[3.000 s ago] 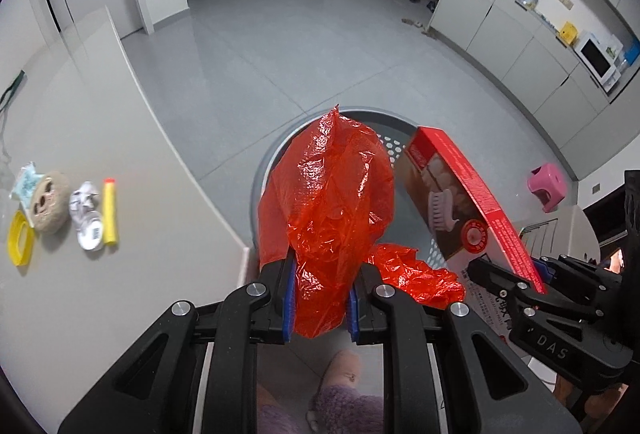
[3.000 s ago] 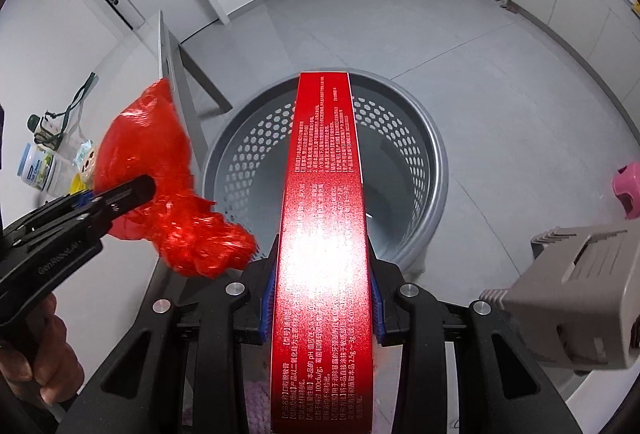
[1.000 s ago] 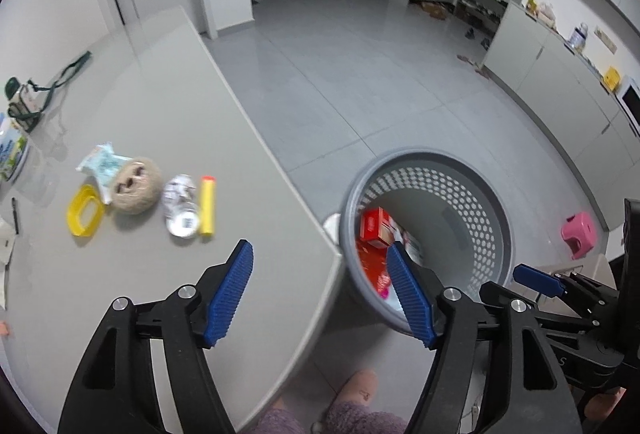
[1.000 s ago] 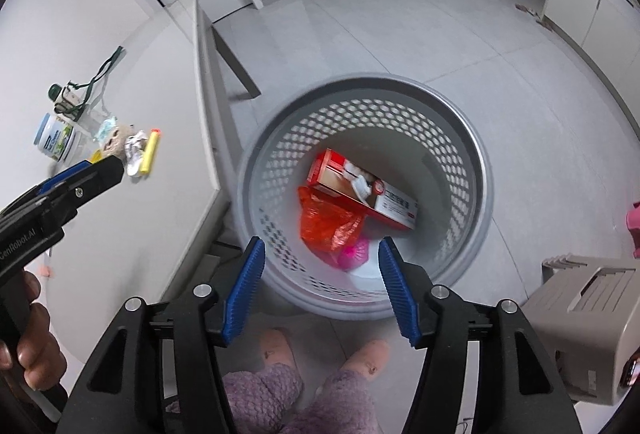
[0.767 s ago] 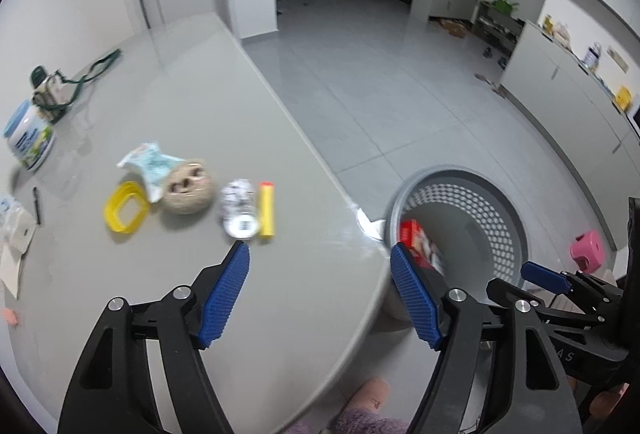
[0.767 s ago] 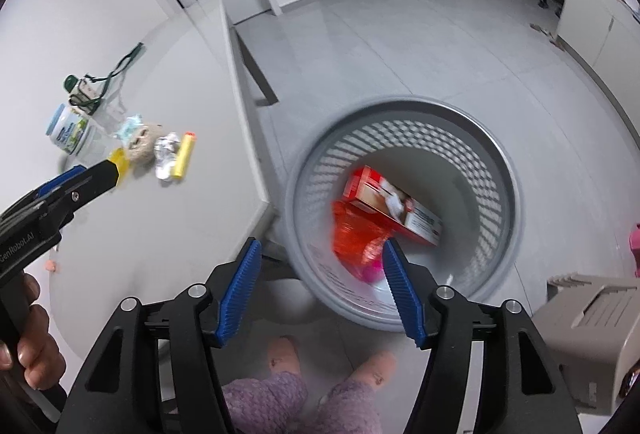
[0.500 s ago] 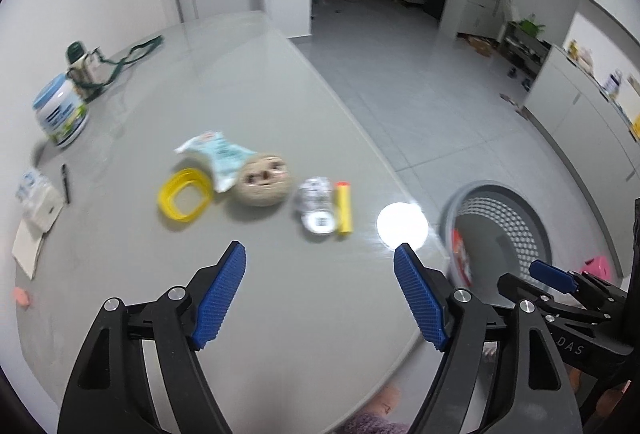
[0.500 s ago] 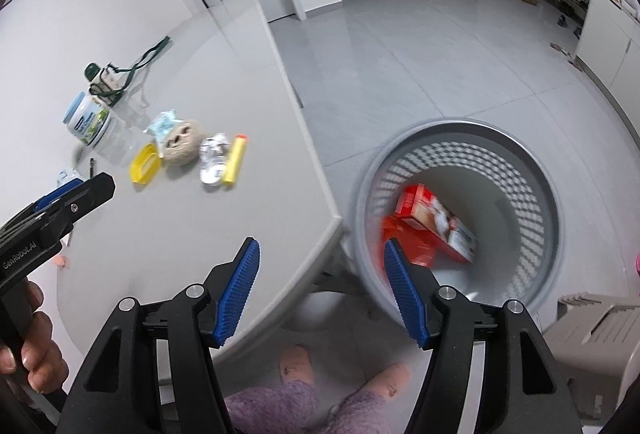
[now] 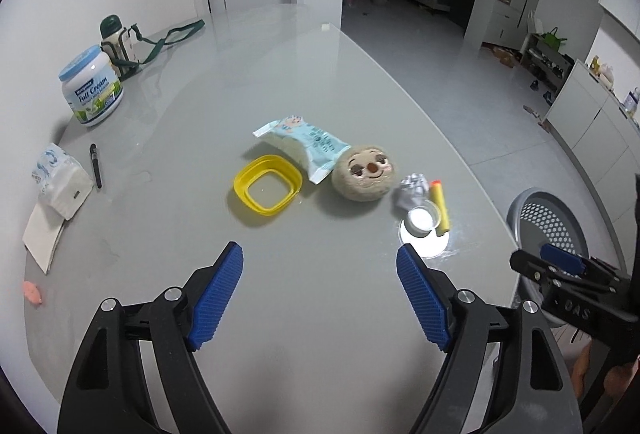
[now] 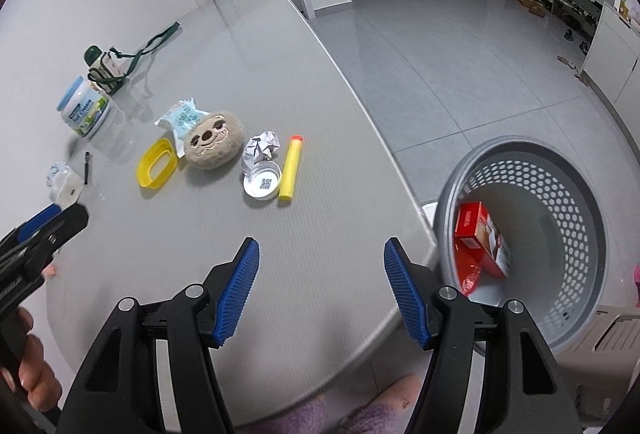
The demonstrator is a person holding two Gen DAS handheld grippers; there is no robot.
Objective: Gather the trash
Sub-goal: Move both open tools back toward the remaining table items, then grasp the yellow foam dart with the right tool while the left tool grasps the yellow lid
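My left gripper (image 9: 320, 294) is open and empty above the near part of the grey table (image 9: 248, 81). My right gripper (image 10: 320, 286) is open and empty over the table's near right edge. On the table lie a light-blue snack wrapper (image 9: 304, 141), a yellow ring lid (image 9: 267, 188), a crumpled paper ball (image 9: 412, 187), a small clear cup (image 9: 421, 220) and a yellow foam dart (image 9: 440, 207). The grey perforated bin (image 10: 560, 234) stands on the floor at the right, holding a red box (image 10: 480, 234) and a red bag (image 10: 468, 272).
A round sloth plush (image 9: 366, 175) sits among the trash. At the table's left are a milk powder can (image 9: 92, 89), a bottle with a green strap (image 9: 116, 41), a pen (image 9: 95, 165), a tissue pack (image 9: 60, 177) and a paper sheet (image 9: 42, 238). A beige stool (image 10: 600, 346) stands by the bin.
Both grippers let go of the red bag and red box, which now lie in the bin. Both have swung left from the bin to face the table.
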